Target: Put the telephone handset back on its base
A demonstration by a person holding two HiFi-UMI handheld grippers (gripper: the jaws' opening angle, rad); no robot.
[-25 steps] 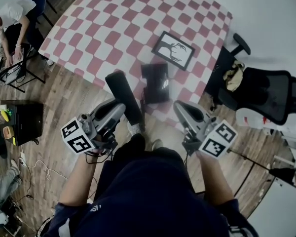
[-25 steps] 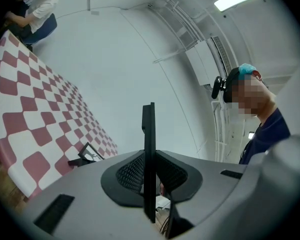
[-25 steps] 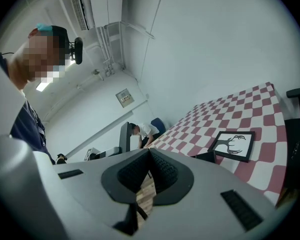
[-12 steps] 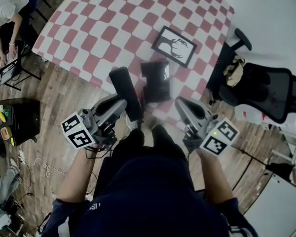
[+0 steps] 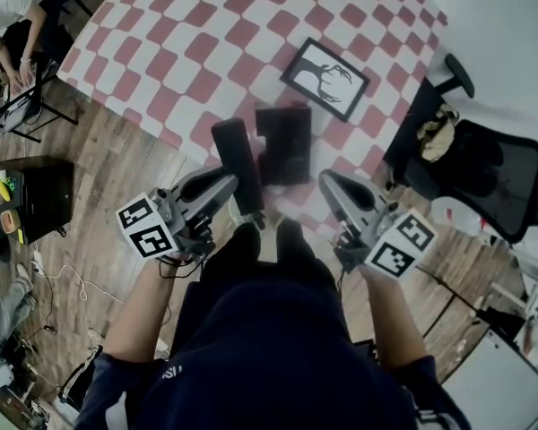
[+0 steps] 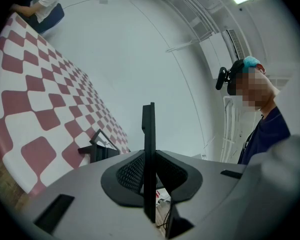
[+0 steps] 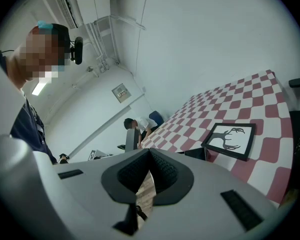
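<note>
The black telephone handset (image 5: 237,163) hangs in the air just left of the black base (image 5: 284,144), which sits on the near edge of the red-and-white checked table (image 5: 197,52). My left gripper (image 5: 231,186) is shut on the handset's lower end. In the left gripper view the handset (image 6: 149,134) shows edge-on as a thin black bar clamped between the jaws, with the base (image 6: 97,152) to the left beyond it. My right gripper (image 5: 328,181) hovers right of the base, shut with nothing in it; its own view shows the base (image 7: 196,153) and the handset (image 7: 131,138).
A framed deer picture (image 5: 331,79) lies on the table behind the base. A black office chair (image 5: 484,173) stands at the right. At the far left a person (image 5: 18,16) sits at a small desk. Wooden floor (image 5: 99,204) lies below the table's edge.
The handset and both grippers have come a little closer to the table and base. The gap between handset and base has narrowed. Both grippers stay shut.
</note>
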